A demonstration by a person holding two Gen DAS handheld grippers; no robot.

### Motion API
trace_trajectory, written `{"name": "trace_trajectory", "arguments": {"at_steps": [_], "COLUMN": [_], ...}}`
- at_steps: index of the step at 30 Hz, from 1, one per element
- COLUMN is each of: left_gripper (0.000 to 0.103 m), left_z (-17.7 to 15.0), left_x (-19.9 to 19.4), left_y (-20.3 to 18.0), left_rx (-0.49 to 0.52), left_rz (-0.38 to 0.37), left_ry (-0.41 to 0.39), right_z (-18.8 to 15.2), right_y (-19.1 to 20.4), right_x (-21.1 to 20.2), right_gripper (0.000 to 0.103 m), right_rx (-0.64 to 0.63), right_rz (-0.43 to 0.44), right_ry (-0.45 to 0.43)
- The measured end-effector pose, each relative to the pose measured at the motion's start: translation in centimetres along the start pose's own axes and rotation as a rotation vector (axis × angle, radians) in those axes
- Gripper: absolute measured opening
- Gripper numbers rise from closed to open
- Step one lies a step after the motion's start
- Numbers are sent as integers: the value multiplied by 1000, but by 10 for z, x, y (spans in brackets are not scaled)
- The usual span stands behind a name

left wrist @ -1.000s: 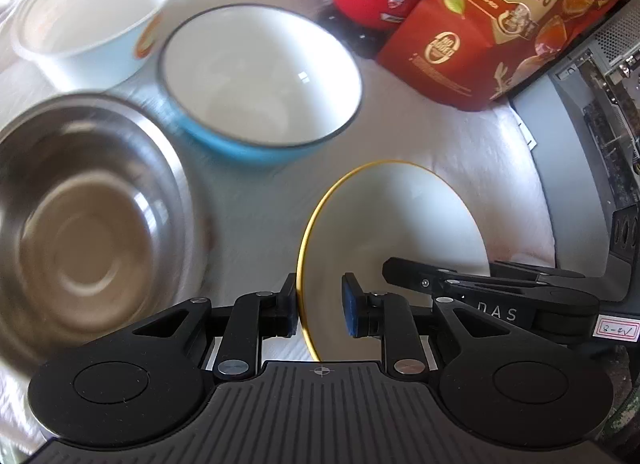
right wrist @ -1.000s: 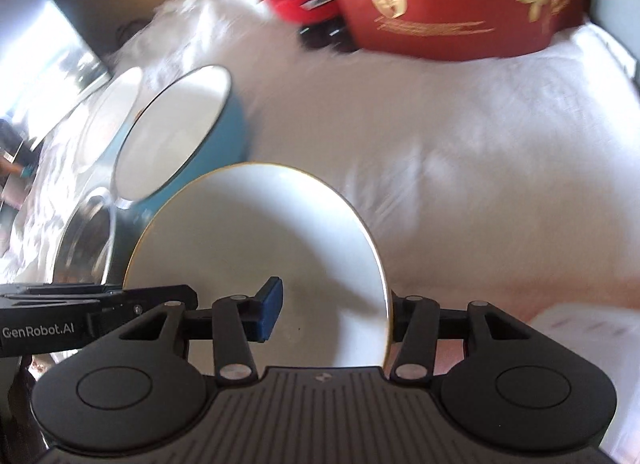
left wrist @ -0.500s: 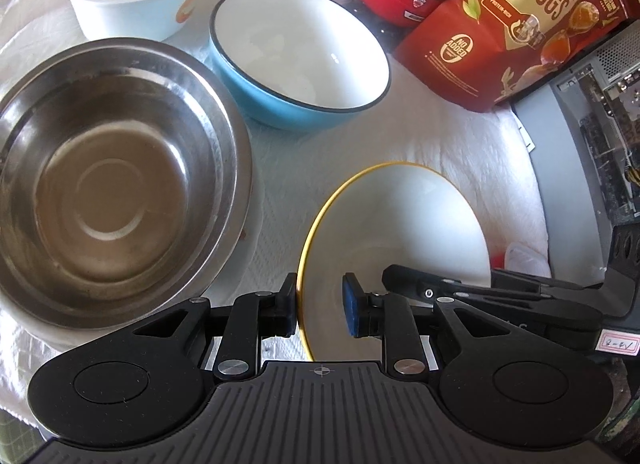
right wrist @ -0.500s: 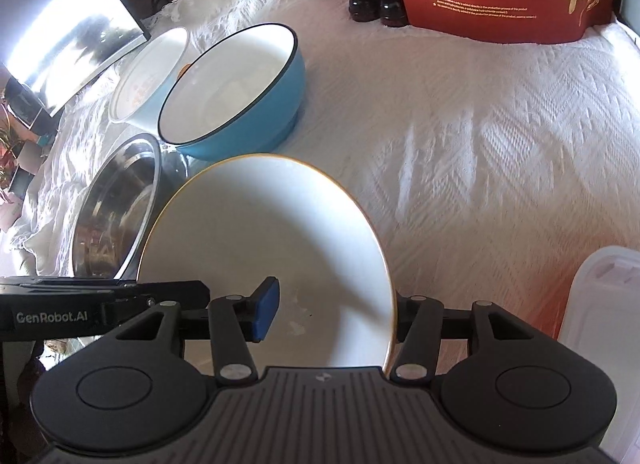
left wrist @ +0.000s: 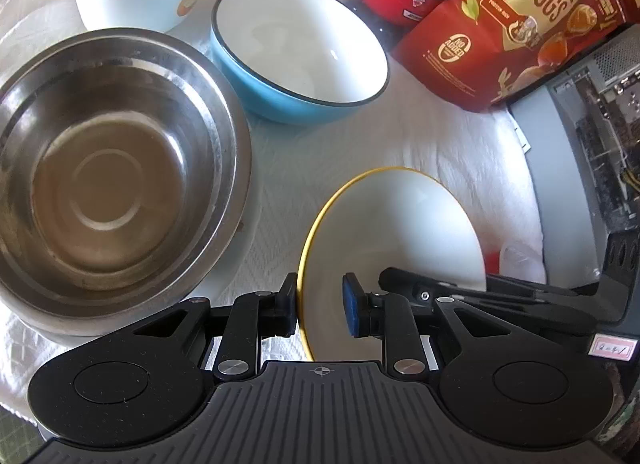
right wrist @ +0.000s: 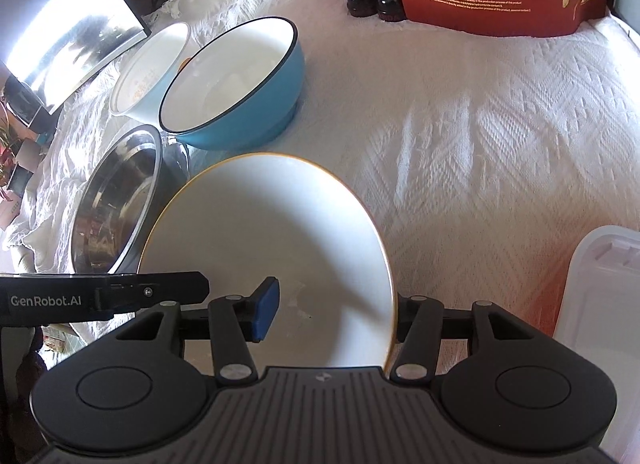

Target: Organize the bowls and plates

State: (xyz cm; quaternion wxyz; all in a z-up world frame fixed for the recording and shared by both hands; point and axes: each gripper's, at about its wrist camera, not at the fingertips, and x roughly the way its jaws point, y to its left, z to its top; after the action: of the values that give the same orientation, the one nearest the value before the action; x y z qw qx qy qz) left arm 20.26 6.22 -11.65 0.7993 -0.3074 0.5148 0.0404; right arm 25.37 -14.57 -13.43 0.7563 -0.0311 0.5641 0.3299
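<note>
Both claws, left claw (left wrist: 320,312) and right claw (right wrist: 332,310), pinched the plate (right wrist: 272,248); the steel bowl (left wrist: 108,179) sat just left.

Steel bowl (left wrist: 108,179) cut off at left edge, plate's (right wrist: 272,256) near rim hidden behind tongs, plastic container (right wrist: 604,312) cropped at right edge

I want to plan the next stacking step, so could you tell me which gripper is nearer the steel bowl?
Left. The left gripper is beside the steel bowl; the right gripper is across the plate.
</note>
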Motion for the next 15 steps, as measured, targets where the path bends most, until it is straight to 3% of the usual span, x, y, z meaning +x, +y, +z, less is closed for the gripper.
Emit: {"name": "trace_trajectory", "arguments": {"at_steps": [10,15], "left_gripper": [27,24], "left_z": [6,15], "left_x": [-1,-21], "left_y": [4,15], "left_rx": [35,77], "left_rz": [-9,-47], "left_ry": [-13,-12], "right_z": [-2,0], "right_y": [6,12], "right_x": [5,0], "right_gripper": [54,55], "right_rx": [27,13], "right_rz": [7,-38], "right_ry": [23,-20]}}
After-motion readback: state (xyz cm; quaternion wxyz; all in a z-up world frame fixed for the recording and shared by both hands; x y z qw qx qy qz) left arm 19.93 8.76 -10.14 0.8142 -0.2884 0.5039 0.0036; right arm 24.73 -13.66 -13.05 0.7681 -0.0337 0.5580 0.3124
